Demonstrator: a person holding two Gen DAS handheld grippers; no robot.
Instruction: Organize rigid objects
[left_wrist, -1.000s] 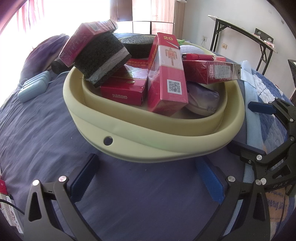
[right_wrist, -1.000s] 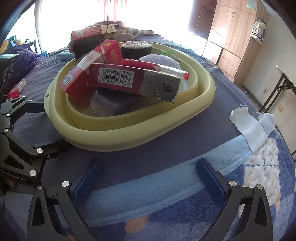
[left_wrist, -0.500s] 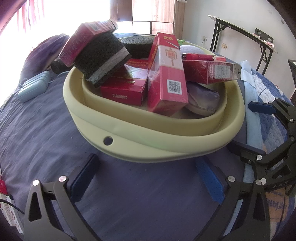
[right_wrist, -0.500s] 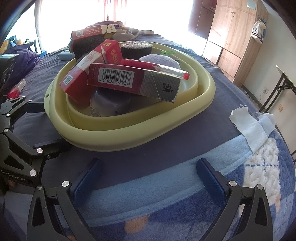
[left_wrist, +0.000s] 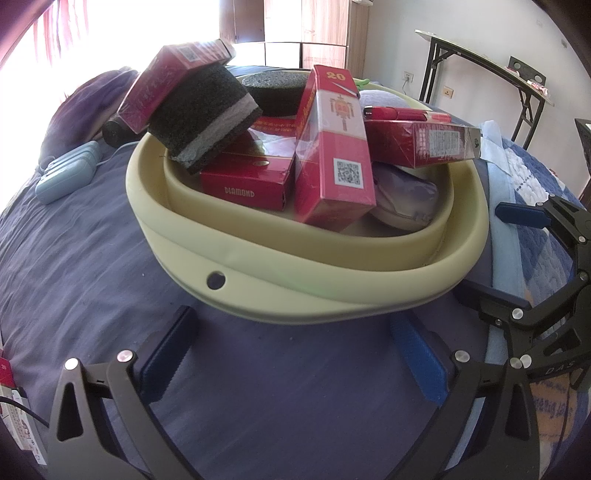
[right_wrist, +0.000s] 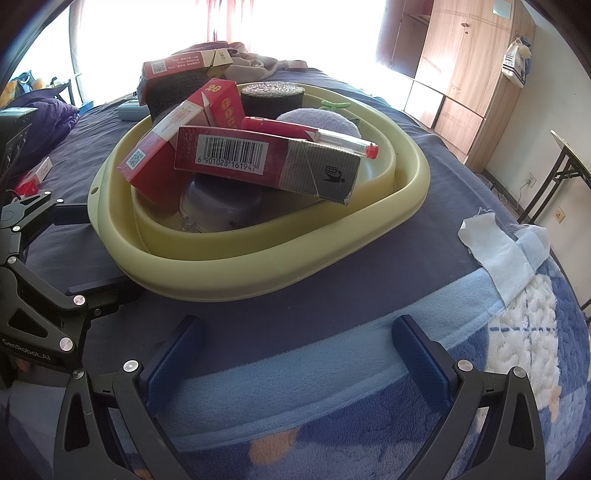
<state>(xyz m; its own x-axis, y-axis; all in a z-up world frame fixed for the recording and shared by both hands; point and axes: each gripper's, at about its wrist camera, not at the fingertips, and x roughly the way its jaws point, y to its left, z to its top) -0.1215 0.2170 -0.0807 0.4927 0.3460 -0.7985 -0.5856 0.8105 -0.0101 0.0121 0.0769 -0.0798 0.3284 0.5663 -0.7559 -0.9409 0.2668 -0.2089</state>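
From the left wrist, the left gripper (left_wrist: 295, 354) hangs released, its blue pads spread wide with only bedspread between them. Just ahead of it sits the basin (left_wrist: 306, 291) on the bed (left_wrist: 85, 266), heaped with rigid things: a tall red box (left_wrist: 334, 147) standing on end, a flat box (left_wrist: 247, 181) to its left, a sponge (left_wrist: 207, 122) tipped over the far-left rim with another box (left_wrist: 173, 77) on top, and a long box (left_wrist: 421, 146) bridging the right rim. The pile leans on itself, so I judge the top pieces come off first. The right gripper (left_wrist: 517, 254) shows at the right, beside the basin.

From the right wrist, the right gripper (right_wrist: 295, 354) is likewise released and empty, the basin (right_wrist: 258, 273) ahead and slightly left. The barcode box (right_wrist: 266, 162) lies nearest, propped on a grey bowl (right_wrist: 221, 206), with a red pen (right_wrist: 310, 134) resting along its top, likely to roll if the box is lifted. A white cloth (right_wrist: 495, 254) lies ahead to the right.
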